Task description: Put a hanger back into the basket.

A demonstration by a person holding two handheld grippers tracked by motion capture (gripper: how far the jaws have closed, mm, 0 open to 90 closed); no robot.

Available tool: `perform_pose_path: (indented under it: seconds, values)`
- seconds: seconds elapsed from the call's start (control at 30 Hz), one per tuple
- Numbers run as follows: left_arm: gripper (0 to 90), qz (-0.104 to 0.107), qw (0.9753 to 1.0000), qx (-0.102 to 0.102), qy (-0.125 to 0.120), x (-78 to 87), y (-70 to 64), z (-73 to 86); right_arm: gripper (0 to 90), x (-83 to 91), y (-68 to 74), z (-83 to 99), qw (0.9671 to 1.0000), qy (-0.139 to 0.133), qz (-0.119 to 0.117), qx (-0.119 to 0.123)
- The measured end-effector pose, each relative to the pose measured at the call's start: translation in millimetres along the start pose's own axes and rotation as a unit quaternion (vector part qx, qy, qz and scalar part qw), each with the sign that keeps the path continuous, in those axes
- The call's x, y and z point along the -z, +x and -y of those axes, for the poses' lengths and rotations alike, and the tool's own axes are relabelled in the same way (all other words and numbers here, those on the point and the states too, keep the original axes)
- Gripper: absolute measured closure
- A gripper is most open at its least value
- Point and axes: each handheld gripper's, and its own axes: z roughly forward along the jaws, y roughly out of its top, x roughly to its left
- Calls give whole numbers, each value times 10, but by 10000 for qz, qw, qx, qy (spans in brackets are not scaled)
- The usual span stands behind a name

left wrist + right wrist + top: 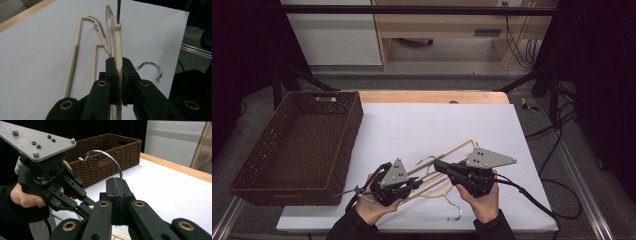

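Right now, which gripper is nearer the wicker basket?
Left. The left gripper sits just off the wicker basket corner; the right gripper is farther right, past the hangers.

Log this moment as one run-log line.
left gripper: shut on hanger | right gripper: shut on hanger hook | wicker basket: empty

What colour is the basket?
Dark brown woven basket; the right gripper view shows it best.
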Motion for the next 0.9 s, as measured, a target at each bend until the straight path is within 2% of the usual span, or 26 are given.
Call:
perform_pose_path:
  seconds: [0.1, 0.17, 0.3, 0.43, 0.57, 0.7, 0.9]
  values:
    - [859, -66, 9999, 71, -49, 49, 35, 0, 898, 35, -6, 1, 10000, -4, 36, 11]
    - [860, -135, 9997, 135, -125, 106, 70, -5, 830, 70, -45, 14, 9999, -33, 114, -80]
    - [860, -282, 9989, 244, -267, 253, 153, -23, 712, 138, -196, 108, 9987, 70, 444, -250]
    - [860, -428, 9974, 349, -456, 414, 219, -56, 607, 230, -345, 252, 9961, 149, 788, -373]
    - [860, -575, 9954, 374, -663, 620, 281, -120, 442, 354, -440, 369, 9927, 92, 1131, -406]
    - [859, -728, 9941, 349, -721, 846, 362, -225, 307, 445, -496, 466, 9888, 94, 1420, -446]
    - [859, -910, 9923, 247, -798, 1222, 538, -388, 183, 487, -557, 574, 9870, 272, 1522, -444]
